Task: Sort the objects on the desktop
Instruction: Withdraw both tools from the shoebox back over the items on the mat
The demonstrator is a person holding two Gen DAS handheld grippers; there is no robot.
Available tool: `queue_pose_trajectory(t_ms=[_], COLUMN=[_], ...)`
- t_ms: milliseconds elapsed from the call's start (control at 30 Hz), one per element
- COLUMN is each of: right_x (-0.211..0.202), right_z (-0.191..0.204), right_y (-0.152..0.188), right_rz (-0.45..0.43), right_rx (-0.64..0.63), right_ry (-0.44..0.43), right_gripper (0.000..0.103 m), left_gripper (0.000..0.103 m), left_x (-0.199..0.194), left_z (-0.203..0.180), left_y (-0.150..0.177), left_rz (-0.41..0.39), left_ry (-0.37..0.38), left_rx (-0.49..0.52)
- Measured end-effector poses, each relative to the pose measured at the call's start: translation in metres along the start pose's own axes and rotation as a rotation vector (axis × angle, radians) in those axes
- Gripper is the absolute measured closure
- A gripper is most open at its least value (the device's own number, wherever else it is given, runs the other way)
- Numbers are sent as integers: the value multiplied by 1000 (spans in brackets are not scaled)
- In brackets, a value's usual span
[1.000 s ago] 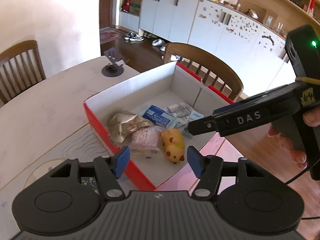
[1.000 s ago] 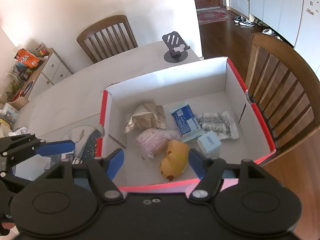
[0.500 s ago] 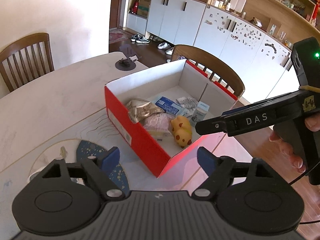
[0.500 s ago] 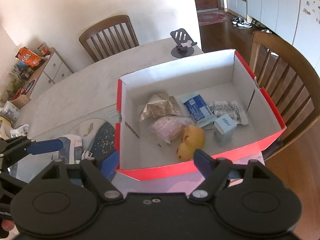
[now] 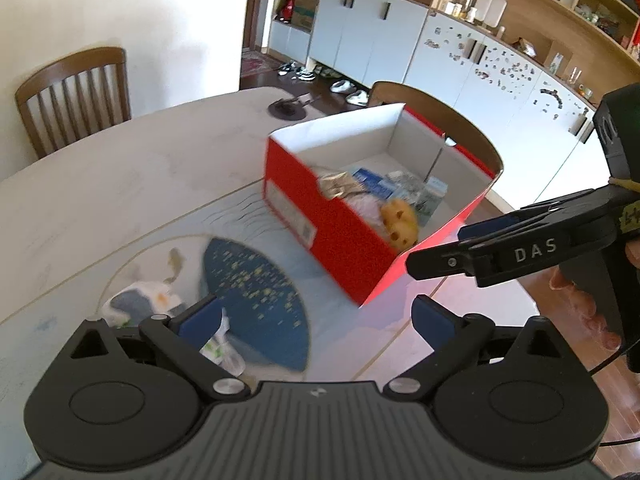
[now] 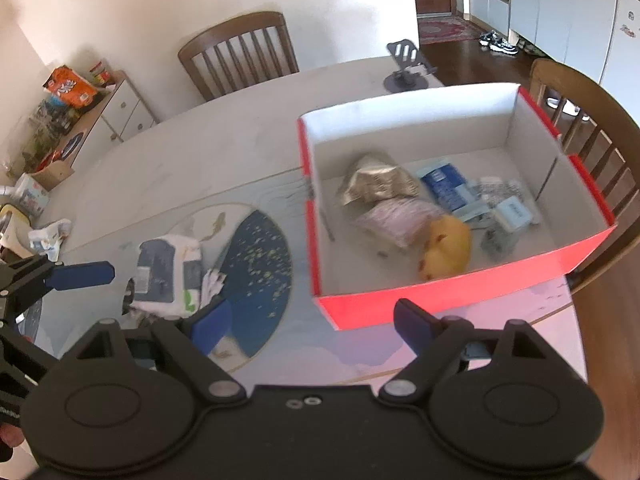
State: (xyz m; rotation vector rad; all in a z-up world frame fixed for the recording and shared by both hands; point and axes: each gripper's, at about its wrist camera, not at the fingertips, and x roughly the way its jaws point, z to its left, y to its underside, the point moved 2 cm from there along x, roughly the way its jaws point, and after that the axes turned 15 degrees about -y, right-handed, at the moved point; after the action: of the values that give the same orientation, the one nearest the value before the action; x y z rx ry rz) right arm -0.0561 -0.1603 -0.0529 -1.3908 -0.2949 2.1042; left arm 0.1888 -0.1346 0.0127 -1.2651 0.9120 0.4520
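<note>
A red box (image 6: 440,300) with white inner walls stands on the table; in the left wrist view the red box (image 5: 320,220) is further off. Inside it lie a yellow toy (image 6: 448,248), a silver snack packet (image 6: 376,184), a pink packet (image 6: 396,216), a blue packet (image 6: 444,184) and a small pale-blue carton (image 6: 512,216). A white and blue tissue pack (image 6: 168,276) lies on the table left of the box. My right gripper (image 6: 314,320) hovers before the box, jaws opening, nothing between them. My left gripper (image 5: 316,318) hangs over the table near the tissue pack (image 5: 136,304), jaws opening and empty.
A dark blue fan-shaped print (image 6: 256,272) marks the table mat. A phone stand (image 6: 404,76) sits at the far edge. Wooden chairs (image 6: 240,52) stand behind and to the right of the table. A crumpled wrapper (image 6: 50,236) lies far left. The table edge runs close on the right.
Both grippers have drawn back from over the box towards the near left of the table. Their jaws have spread wider. The tissue pack has come into view.
</note>
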Motion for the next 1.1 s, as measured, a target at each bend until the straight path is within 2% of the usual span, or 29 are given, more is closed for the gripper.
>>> queue_pose_trajectory(t_ms=[500,1100], right_x=[42,101], right_z=[43,54], right_y=[13,19], right_rz=[25,103], right_rx=[36,80], right_ry=[15,21], right_gripper=[14,14], left_gripper=[1,1], left_x=[9,39], left_z=[61,100], left_y=[45,84], left_rz=[87,152], left_ry=[-61,-84], left_rx=[-53,-149])
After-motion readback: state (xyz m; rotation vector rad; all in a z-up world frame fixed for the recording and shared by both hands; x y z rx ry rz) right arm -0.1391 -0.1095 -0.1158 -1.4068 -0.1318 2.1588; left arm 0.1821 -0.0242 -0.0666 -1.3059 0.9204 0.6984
